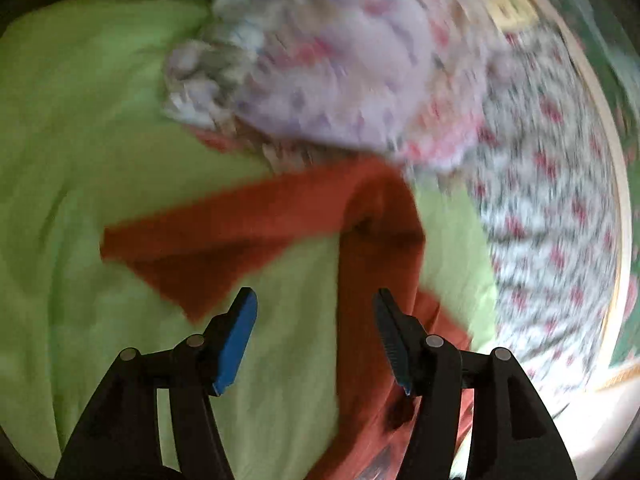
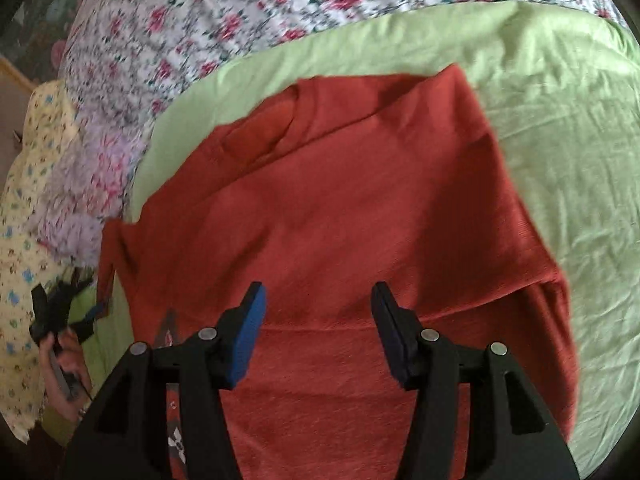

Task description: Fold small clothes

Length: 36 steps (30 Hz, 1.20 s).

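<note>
— Where's the shirt now?

— The red shirt (image 2: pixel 340 208) lies spread on the light green sheet (image 2: pixel 560 140), filling the middle of the right wrist view. One side is folded over, with a crease running across the lower middle of the frame, and the neck opening sits toward the upper left.

— And the right claw (image 2: pixel 318 312)?

— Over the shirt at the bottom centre, jaws standing wide, blue pads (image 2: pixel 246 340) apart and nothing pinched between them.

— The left one?

— In its own view the left claw (image 1: pixel 316 320) is also wide and empty. Between and past its pads (image 1: pixel 236 340) I see green sheet and a strip of red cloth (image 1: pixel 360 280) running down the middle right, plus a sleeve (image 1: pixel 208 248) reaching toward the left of the frame. That picture is smeared, so fine detail is lost.

— Anything else on the bed?

— A heap of small clothes (image 1: pixel 340 60), lilac with pink marks, at the upper centre of the left view. A white bedcover with red flowers (image 2: pixel 240 12) runs across the top of the right view, and a yellow printed cloth (image 2: pixel 28 208) lies at the far left edge. A hand (image 2: pixel 60 364) shows at the lower left there, holding the other tool.
</note>
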Each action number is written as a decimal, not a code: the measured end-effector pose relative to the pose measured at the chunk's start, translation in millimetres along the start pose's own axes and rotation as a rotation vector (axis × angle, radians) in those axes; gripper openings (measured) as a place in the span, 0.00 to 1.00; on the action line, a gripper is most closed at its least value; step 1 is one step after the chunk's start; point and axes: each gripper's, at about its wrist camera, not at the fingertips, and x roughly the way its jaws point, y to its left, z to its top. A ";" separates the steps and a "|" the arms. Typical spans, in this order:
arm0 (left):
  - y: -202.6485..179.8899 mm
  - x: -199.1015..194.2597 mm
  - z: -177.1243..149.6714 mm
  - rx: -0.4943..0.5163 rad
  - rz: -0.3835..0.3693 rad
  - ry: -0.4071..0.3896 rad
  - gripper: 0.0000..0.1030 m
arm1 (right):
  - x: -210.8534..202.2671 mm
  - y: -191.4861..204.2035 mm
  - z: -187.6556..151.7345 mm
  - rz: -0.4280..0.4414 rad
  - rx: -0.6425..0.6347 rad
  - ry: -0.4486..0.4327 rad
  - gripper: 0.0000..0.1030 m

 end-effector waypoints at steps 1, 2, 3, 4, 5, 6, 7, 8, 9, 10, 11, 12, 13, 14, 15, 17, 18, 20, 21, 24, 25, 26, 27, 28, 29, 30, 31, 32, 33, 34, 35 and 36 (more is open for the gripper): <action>3.6 2.4 6.8 -0.030 0.010 -0.008 0.61 | 0.9 3.8 -1.2 0.001 -0.007 0.004 0.54; 6.7 5.4 13.5 -0.063 0.012 -0.011 0.61 | 2.3 6.8 -0.9 0.001 -0.014 0.006 0.54; 12.4 11.2 22.9 -0.120 0.007 -0.008 0.61 | 4.1 9.7 -0.9 0.000 -0.019 0.008 0.54; 15.7 15.8 28.4 -0.157 0.003 -0.004 0.61 | 4.6 10.5 -1.8 0.000 -0.023 0.010 0.54; 20.2 22.1 35.2 -0.204 0.005 0.000 0.61 | 6.1 11.8 -1.9 0.000 -0.024 0.012 0.54; 24.8 27.2 37.6 -0.242 0.012 0.001 0.61 | 8.2 12.9 -1.8 0.002 -0.023 0.015 0.54; 28.2 30.9 41.0 -0.272 0.016 -0.001 0.61 | 10.5 13.4 -1.2 0.003 -0.022 0.019 0.54; 33.1 33.2 44.4 -0.297 0.021 -0.004 0.61 | 13.1 13.6 -1.5 0.001 -0.020 0.024 0.54; 36.7 37.1 47.9 -0.321 0.029 -0.010 0.58 | 15.3 13.4 -1.9 -0.003 -0.020 0.029 0.54; 38.7 37.7 50.1 -0.326 0.037 -0.015 0.57 | 17.2 13.6 -2.0 -0.007 -0.020 0.032 0.54; 38.9 38.1 51.4 -0.324 0.049 -0.020 0.50 | 18.6 14.5 -2.1 -0.008 -0.019 0.033 0.54; 38.2 38.0 53.6 -0.309 0.088 -0.029 0.38 | 18.9 14.9 -2.7 -0.008 -0.020 0.031 0.54; 37.3 38.2 54.6 -0.293 0.114 -0.030 0.32 | 18.9 15.9 -2.1 -0.008 -0.022 0.027 0.54; 37.8 37.5 55.4 -0.274 0.129 -0.036 0.18 | 18.5 16.9 -1.1 -0.008 -0.025 0.023 0.54; 41.8 35.8 56.2 -0.264 0.122 -0.043 0.11 | 17.9 17.3 -0.7 -0.009 -0.026 0.020 0.54; 46.0 30.9 54.8 -0.253 0.097 -0.051 0.08 | 14.0 17.6 1.7 -0.005 -0.029 0.008 0.54; 48.3 25.2 53.4 -0.238 0.090 -0.058 0.07 | 12.1 17.5 2.4 -0.005 -0.030 0.002 0.54; 45.3 15.5 50.0 -0.197 0.087 -0.076 0.06 | 5.1 16.7 3.6 -0.005 -0.032 -0.019 0.54; 41.0 8.3 47.0 -0.165 0.086 -0.088 0.06 | 2.9 16.0 3.5 -0.007 -0.031 -0.025 0.54; 3.5 -17.8 31.8 0.001 0.069 -0.128 0.05 | -4.4 11.0 1.0 -0.007 -0.011 -0.042 0.54; -10.0 -24.5 26.0 0.057 0.058 -0.137 0.05 | -6.9 8.8 -0.2 -0.006 0.001 -0.047 0.54; -25.6 -31.0 18.9 0.119 0.044 -0.146 0.05 | -9.7 6.2 -1.8 -0.003 0.015 -0.053 0.54; -49.1 -39.8 6.5 0.216 0.022 -0.155 0.05 | -11.5 4.7 -2.9 0.000 0.023 -0.056 0.54; -68.4 -45.6 -4.4 0.290 0.002 -0.160 0.05 | -13.9 2.7 -4.7 0.008 0.033 -0.061 0.54; -86.7 -49.9 -15.9 0.357 -0.018 -0.163 0.05 | -16.2 0.9 -6.0 0.014 0.039 -0.063 0.54; -114.1 -55.4 -34.7 0.457 -0.052 -0.163 0.05 | -18.3 -1.3 -6.8 0.021 0.045 -0.065 0.54; -131.2 -57.5 -48.1 0.517 -0.078 -0.159 0.05 | -21.0 -3.4 -8.5 0.028 0.054 -0.070 0.54; -145.7 -58.7 -61.5 0.571 -0.103 -0.151 0.05 | -23.2 -5.2 -9.7 0.030 0.059 -0.074 0.54; -169.9 -57.4 -83.7 0.652 -0.134 -0.139 0.05 | -25.7 -7.4 -10.6 0.030 0.064 -0.078 0.54; -183.6 -54.5 -98.2 0.697 -0.154 -0.129 0.05 | -29.1 -10.5 -11.8 0.028 0.072 -0.086 0.54; -197.5 -49.3 -113.4 0.743 -0.175 -0.114 0.05 | -33.4 -14.9 -13.0 0.026 0.085 -0.096 0.54; -223.2 -36.3 -140.7 0.818 -0.198 -0.087 0.05 | -36.6 -18.0 -13.7 0.025 0.094 -0.102 0.54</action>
